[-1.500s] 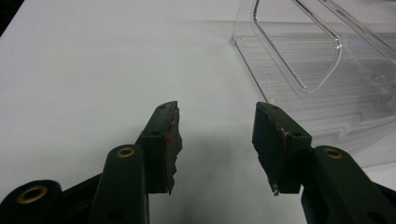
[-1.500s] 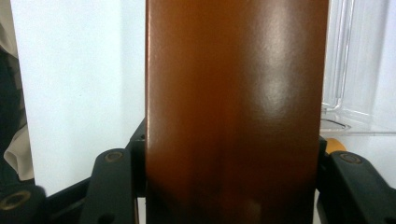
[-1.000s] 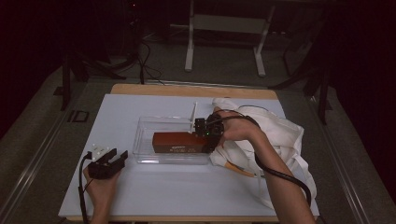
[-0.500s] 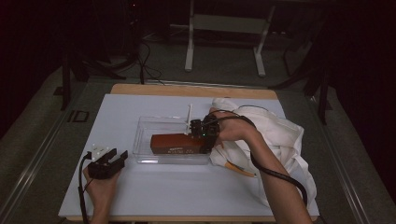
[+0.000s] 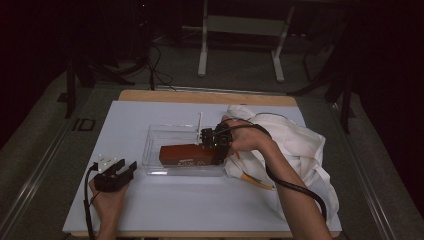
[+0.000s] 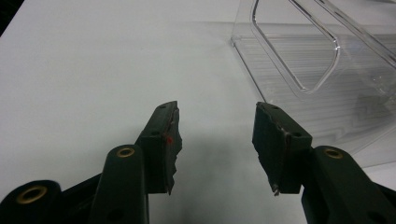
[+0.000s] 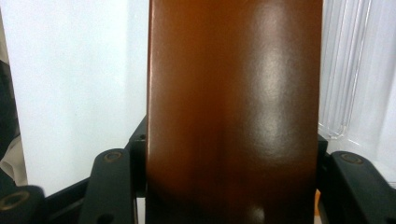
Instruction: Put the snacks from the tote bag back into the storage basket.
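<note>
Your right gripper (image 5: 214, 146) has its jaws partly apart around one end of the long reddish-brown glossy box (image 5: 189, 154), and they have just been opening a little; the box sits between them. Your left gripper (image 5: 116, 171) stands wide and holds nothing, just beside the clear plastic rectangular tray (image 5: 165, 137). There is one box, one tray and one white crumpled cloth (image 5: 300, 145). The box lies inside the tray, smooth and shiny.

We see light print on the side of the brown box (image 5: 187, 154), too small and blurry for us to read, a dark sign (image 5: 83, 124) on the floor beside the bench, letters unclear
</note>
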Demonstrator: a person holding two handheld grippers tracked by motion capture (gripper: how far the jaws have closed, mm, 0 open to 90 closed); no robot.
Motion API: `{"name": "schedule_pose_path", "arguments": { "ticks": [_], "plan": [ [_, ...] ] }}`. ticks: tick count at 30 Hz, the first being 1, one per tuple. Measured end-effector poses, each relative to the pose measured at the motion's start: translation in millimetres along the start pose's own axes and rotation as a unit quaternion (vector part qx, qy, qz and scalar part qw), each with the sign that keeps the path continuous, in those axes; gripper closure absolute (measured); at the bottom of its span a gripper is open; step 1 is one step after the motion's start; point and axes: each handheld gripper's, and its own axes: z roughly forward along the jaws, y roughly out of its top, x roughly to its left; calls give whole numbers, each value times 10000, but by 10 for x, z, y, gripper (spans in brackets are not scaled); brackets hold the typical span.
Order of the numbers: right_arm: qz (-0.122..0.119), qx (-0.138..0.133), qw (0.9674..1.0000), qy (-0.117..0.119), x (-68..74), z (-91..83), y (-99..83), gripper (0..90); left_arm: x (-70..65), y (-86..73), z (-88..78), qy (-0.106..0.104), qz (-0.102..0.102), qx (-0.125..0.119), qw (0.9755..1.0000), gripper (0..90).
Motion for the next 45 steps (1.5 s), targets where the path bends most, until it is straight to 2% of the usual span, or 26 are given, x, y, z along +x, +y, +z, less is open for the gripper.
{"name": "schedule_pose_path", "arguments": {
  "ticks": [13,24,28,34,40,45],
  "plan": [
    [29,-61,10000,51,-17,42,30,412,0,0,2,1,-10,1,10000,513],
    [39,-120,9999,-62,-18,15,30,391,1,0,3,-5,-15,3,10000,513],
    [59,-45,10000,-28,-16,28,9,385,1,1,4,-4,-19,5,10000,513],
    [83,-109,9999,-36,-15,35,10,379,0,1,5,-1,-18,6,10000,512],
    [96,-257,9996,15,-7,-15,25,379,1,1,4,-5,-18,4,10000,512],
    [114,-230,9997,1,3,-63,-1,381,1,1,4,-4,-12,4,10000,512]
  ]
}}
